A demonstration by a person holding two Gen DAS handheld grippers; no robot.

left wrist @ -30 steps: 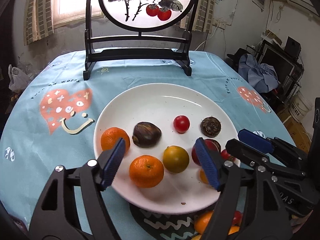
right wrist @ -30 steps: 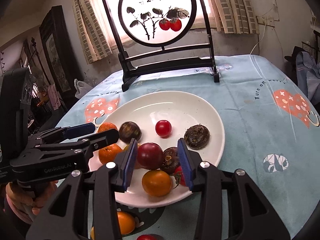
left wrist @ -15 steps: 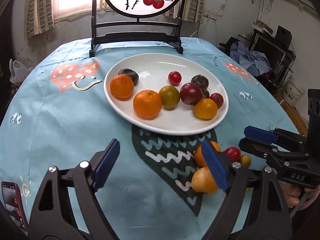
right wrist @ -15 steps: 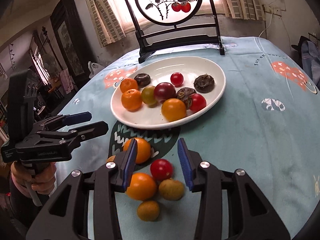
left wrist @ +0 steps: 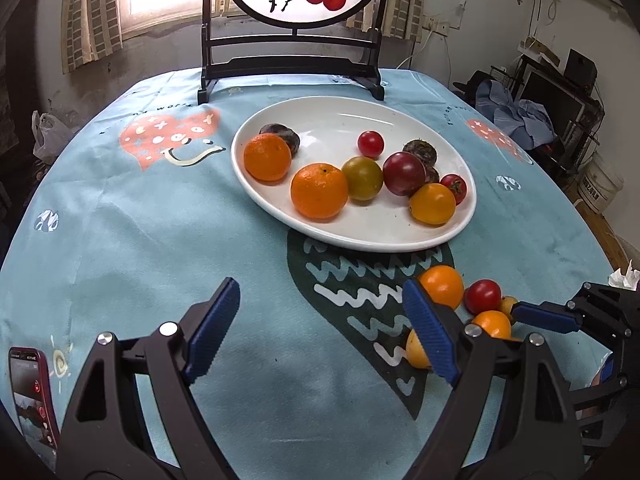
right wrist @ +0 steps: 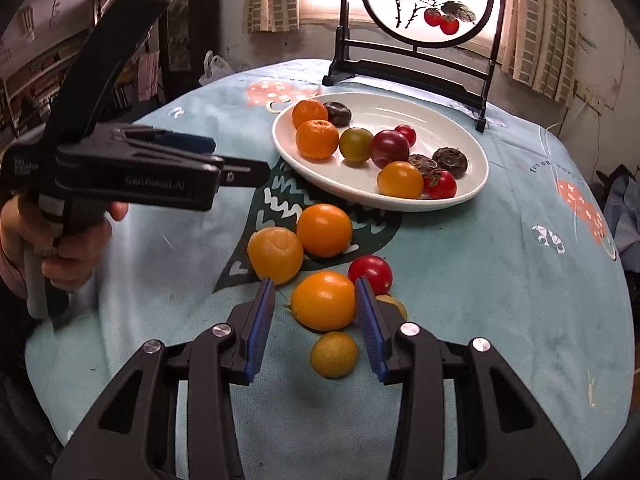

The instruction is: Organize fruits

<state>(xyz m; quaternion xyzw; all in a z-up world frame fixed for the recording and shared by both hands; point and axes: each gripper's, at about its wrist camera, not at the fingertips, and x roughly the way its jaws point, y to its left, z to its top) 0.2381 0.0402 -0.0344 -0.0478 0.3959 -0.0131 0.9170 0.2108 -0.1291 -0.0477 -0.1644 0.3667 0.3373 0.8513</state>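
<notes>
A white oval plate (left wrist: 404, 240) (right wrist: 476, 196) holds two mandarins, several tomatoes and dark fruits. Loose fruit lies on the cloth in front of it: an orange tomato (right wrist: 323, 300), a red tomato (right wrist: 370, 272), an orange fruit (right wrist: 324, 230), a pale mandarin (right wrist: 275, 254) and a small yellow-brown fruit (right wrist: 334, 354). My right gripper (right wrist: 316, 334) is open, its pads either side of the orange tomato, not touching. My left gripper (left wrist: 316, 334) is open and empty over bare cloth left of the loose fruit (left wrist: 442, 286).
A black-framed round screen (left wrist: 296, 20) stands behind the plate. A phone (left wrist: 30, 396) lies at the near left table edge. The round table has a blue patterned cloth (left wrist: 140, 220). Clutter and a bucket (left wrist: 602, 184) stand off to the right.
Both grippers have pulled back from over the plate toward the near table edge. The right gripper has lowered around the loose orange tomato. Both jaws stay open.
</notes>
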